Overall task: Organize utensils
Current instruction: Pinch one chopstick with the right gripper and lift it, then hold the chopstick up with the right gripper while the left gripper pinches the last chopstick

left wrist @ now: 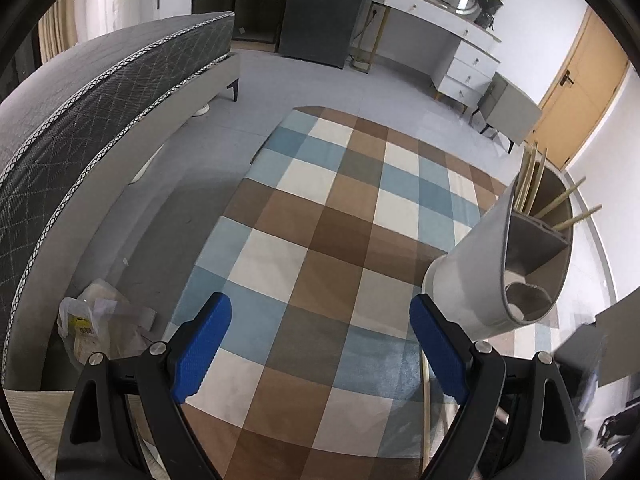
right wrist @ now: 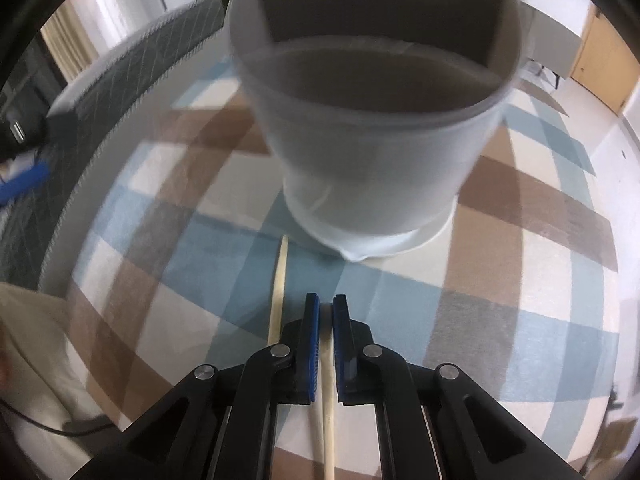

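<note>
A white utensil holder (left wrist: 472,280) with grey inner dividers stands on the checked rug, right of my left gripper (left wrist: 320,344), which is open and empty above the rug. Several wooden chopsticks (left wrist: 532,184) stick out of its far compartment. In the right wrist view the holder (right wrist: 372,152) stands just ahead, blurred. My right gripper (right wrist: 326,312) is nearly shut around a pale wooden chopstick (right wrist: 328,400) that runs between the pads. A second chopstick (right wrist: 279,288) lies on the rug just left of it, pointing toward the holder's base.
A checked blue, brown and white rug (left wrist: 320,220) covers the floor. A grey bed (left wrist: 100,120) runs along the left. A plastic bag (left wrist: 96,328) lies by the bed. A white dresser (left wrist: 448,48) and wooden door (left wrist: 576,92) stand at the back right.
</note>
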{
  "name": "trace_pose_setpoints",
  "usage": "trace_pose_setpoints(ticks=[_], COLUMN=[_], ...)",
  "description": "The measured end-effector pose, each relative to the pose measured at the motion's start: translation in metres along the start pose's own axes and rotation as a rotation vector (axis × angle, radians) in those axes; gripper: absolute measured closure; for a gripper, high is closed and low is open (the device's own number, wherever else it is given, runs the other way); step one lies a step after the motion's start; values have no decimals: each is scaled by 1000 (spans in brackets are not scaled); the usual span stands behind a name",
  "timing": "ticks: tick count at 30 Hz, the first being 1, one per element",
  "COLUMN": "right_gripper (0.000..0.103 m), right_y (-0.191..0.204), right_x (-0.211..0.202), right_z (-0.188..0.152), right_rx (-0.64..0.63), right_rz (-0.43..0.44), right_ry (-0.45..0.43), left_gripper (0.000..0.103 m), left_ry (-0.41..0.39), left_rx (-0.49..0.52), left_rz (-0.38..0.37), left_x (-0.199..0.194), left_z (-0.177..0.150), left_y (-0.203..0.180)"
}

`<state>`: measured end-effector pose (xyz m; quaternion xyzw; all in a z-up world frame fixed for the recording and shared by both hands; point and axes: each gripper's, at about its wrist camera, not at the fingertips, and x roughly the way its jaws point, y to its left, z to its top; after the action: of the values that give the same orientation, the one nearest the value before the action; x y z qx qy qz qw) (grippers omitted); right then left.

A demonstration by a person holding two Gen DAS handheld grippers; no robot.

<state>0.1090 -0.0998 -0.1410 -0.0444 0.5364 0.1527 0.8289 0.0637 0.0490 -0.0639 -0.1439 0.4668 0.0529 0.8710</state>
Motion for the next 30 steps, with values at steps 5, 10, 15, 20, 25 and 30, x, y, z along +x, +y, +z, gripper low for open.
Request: trace_pose_setpoints(ticks=[5, 10, 15, 20, 25, 30], right_gripper=[98, 97, 97, 97, 97, 97], right_y=[-27, -56, -66, -85, -107, -116], right_x=[-32, -53, -72, -87, -95, -101], right_z=[-3, -9, -13, -18, -23, -25], right_rx=[109, 231, 321, 407, 498, 521], right_rz=[62, 116, 177, 233, 273, 285], right_ry=[-99, -165, -239, -310, -335, -342], left_gripper=[15, 15, 15, 15, 15, 16], left_ry=[42, 69, 118, 235, 302, 337], left_rx=[51, 78, 91, 103, 110, 125], left_rz=[19, 20, -23, -35, -62, -55], left_x=[12, 21, 33, 58, 69, 79], left_z=[-7, -16, -27, -39, -45, -51], left_y=[-8, -18, -33, -47, -58, -70])
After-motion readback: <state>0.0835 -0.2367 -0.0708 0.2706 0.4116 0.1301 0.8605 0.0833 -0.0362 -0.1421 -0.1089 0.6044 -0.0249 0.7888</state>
